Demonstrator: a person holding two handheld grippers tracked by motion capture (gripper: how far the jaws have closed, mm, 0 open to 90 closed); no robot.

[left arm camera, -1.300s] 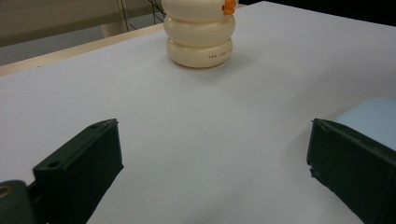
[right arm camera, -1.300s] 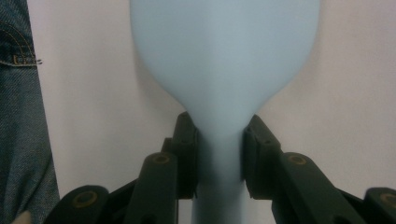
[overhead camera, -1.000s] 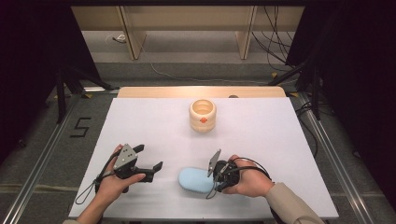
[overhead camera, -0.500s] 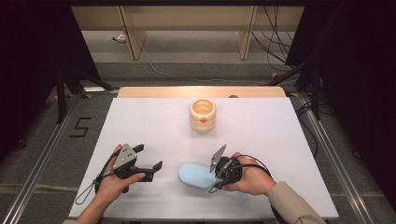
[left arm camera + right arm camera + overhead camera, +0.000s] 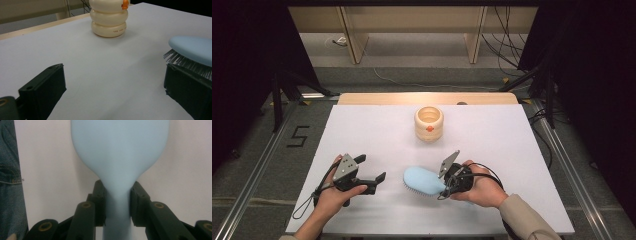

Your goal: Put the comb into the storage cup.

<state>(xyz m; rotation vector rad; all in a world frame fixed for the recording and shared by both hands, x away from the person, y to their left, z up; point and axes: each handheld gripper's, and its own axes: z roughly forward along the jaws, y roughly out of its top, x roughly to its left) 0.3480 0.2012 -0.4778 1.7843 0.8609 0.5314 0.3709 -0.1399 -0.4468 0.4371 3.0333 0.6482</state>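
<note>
A light-blue hairbrush (image 5: 424,181) lies bristles down near the front middle of the white table (image 5: 377,130). My right gripper (image 5: 444,188) is shut on its narrow handle, and the right gripper view shows both pads (image 5: 100,202) pressing the neck of the brush (image 5: 120,150). My left gripper (image 5: 371,168) rests on the table to the left of the brush, open with nothing between its jaws. From the left gripper (image 5: 115,82) I see the brush head (image 5: 192,48) and its bristles just past the right jaw. A cream ringed cup (image 5: 429,123) with an orange dot stands upright behind.
The cup (image 5: 109,18) stands at the far middle, ahead of the left gripper across bare table. A wooden strip (image 5: 427,98) edges the far side. Blue denim (image 5: 11,182) shows at the left of the right gripper view. Cables and black stands surround the table.
The right gripper has shifted slightly away from the front edge with the brush in it, and the brush head has swung a little. The left gripper has not moved.
</note>
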